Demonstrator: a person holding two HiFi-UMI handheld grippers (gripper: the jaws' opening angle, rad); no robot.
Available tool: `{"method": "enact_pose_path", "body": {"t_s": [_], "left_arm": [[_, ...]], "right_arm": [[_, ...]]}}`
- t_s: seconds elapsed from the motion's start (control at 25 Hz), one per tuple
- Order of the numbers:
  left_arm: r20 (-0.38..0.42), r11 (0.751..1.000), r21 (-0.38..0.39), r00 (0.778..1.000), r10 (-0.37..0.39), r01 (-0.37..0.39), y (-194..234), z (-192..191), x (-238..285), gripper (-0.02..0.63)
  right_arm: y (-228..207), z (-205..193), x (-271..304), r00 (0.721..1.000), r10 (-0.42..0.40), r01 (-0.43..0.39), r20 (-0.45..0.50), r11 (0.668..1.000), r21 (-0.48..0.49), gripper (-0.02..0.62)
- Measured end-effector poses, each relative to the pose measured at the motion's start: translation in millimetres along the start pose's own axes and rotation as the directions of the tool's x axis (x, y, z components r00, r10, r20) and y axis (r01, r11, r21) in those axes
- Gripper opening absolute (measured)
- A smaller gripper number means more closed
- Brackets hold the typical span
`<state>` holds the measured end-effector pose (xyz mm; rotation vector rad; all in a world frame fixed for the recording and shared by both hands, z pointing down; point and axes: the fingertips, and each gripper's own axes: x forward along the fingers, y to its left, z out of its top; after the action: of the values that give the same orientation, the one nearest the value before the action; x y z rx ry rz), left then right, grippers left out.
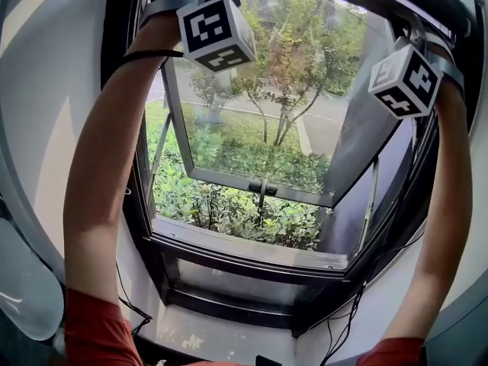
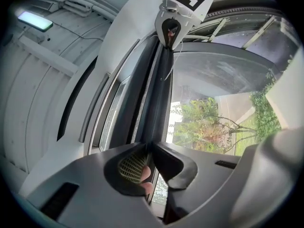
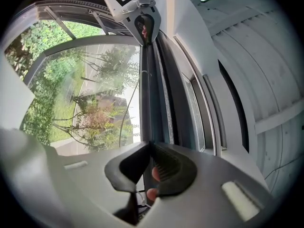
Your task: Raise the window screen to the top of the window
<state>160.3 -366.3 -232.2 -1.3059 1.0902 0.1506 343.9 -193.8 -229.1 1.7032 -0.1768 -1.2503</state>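
left gripper [image 2: 151, 144] | right gripper [image 3: 150, 143] | screen bar [image 2: 159, 99] between jaws (apparently clamped)

matt dark screen bar [image 2: 160, 89], glossy window glass [image 1: 259, 120], smooth grey plastic left hand-held gripper [image 2: 152, 144].

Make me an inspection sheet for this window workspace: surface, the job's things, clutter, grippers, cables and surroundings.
Surface: window sill, pale and speckled.
Job's things: screen bar, dark, high in the window frame, running from one gripper to the other.
Clutter: nothing seen.
Grippers: left gripper and right gripper both shut on the screen bar, arms raised.
Cables: dark cables trail down to the sill.
Surroundings: glass sash tilted open outward; shrubs outside.
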Motion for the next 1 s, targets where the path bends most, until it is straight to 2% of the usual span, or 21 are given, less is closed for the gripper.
{"method": "enact_pose_path", "body": {"t_s": [0.48,0.88,1.0], "left_arm": [[-0.028,0.998,0.052,0.999,0.032,-0.031,15.7,1.6,18.5,0.044],[-0.035,0.998,0.044,0.999,0.035,-0.034,19.8,4.0,21.9,0.044],[-0.043,1.0,-0.008,0.999,0.021,-0.022,19.4,4.3,22.1,0.044]], "right_arm": [[-18.3,1.1,17.6,0.999,-0.04,0.04,-0.022,0.999,-0.017,0.038],[-22.4,-0.1,20.3,0.999,-0.051,0.051,-0.017,0.999,-0.017,0.04],[-22.6,0.0,20.1,0.998,-0.066,0.066,-0.021,0.998,-0.009,0.041]]}}
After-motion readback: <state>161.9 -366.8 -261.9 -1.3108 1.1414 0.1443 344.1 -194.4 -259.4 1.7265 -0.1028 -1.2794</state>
